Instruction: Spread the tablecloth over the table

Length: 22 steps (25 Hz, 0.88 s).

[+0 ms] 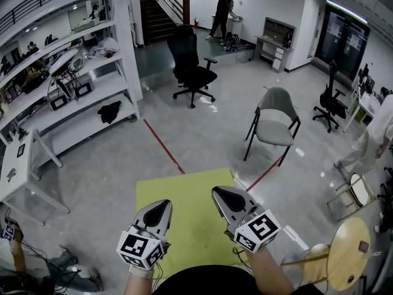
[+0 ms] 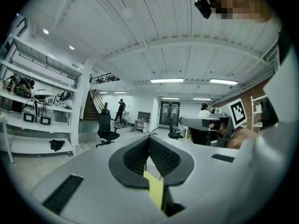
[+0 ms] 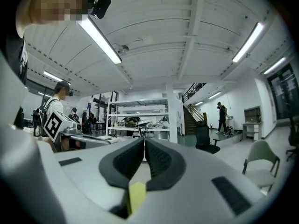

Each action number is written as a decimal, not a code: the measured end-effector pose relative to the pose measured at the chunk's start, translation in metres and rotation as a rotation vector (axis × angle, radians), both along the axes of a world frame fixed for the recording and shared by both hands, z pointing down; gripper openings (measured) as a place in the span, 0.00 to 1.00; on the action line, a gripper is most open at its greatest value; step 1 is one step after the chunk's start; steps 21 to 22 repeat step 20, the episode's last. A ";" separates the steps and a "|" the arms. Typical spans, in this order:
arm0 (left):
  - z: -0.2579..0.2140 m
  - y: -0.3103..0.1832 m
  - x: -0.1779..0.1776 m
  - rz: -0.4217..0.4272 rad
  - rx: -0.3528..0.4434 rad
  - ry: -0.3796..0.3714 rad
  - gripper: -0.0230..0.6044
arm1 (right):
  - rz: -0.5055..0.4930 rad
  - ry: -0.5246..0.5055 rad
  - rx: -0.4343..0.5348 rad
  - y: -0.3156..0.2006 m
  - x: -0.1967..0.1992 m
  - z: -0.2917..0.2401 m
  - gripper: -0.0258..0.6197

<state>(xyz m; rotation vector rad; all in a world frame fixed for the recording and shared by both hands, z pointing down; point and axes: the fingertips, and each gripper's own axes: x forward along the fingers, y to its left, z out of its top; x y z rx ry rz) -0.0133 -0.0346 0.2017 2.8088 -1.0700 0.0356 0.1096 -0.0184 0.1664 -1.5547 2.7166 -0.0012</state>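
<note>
A yellow-green tablecloth (image 1: 191, 217) stretches out flat in front of me over the grey floor, its near edge held up by both grippers. My left gripper (image 1: 161, 203) is shut on that edge, and a yellow strip of cloth (image 2: 154, 190) shows pinched behind its closed jaws (image 2: 149, 137). My right gripper (image 1: 220, 190) is shut on the edge too, with a yellow tab of cloth (image 3: 137, 195) below its closed jaws (image 3: 144, 140). Both grippers point level, side by side. A round wooden table (image 1: 347, 254) stands at the lower right, away from the cloth.
A grey chair (image 1: 274, 125) stands ahead to the right and a black office chair (image 1: 191, 66) further off. White shelving (image 1: 67, 91) and a white table (image 1: 24, 165) line the left. People are at the right edge (image 1: 374, 141), far back (image 1: 221, 11) and lower left (image 1: 18, 260).
</note>
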 end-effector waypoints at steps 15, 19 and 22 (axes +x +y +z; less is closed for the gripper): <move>0.002 -0.007 -0.002 0.011 -0.027 0.022 0.06 | 0.004 0.016 -0.026 -0.009 -0.001 0.009 0.07; 0.005 -0.008 0.001 0.020 -0.024 -0.001 0.06 | 0.005 0.023 -0.027 -0.010 0.001 0.011 0.07; 0.006 -0.008 0.001 0.020 -0.019 -0.012 0.06 | 0.005 0.024 -0.028 -0.011 0.001 0.012 0.07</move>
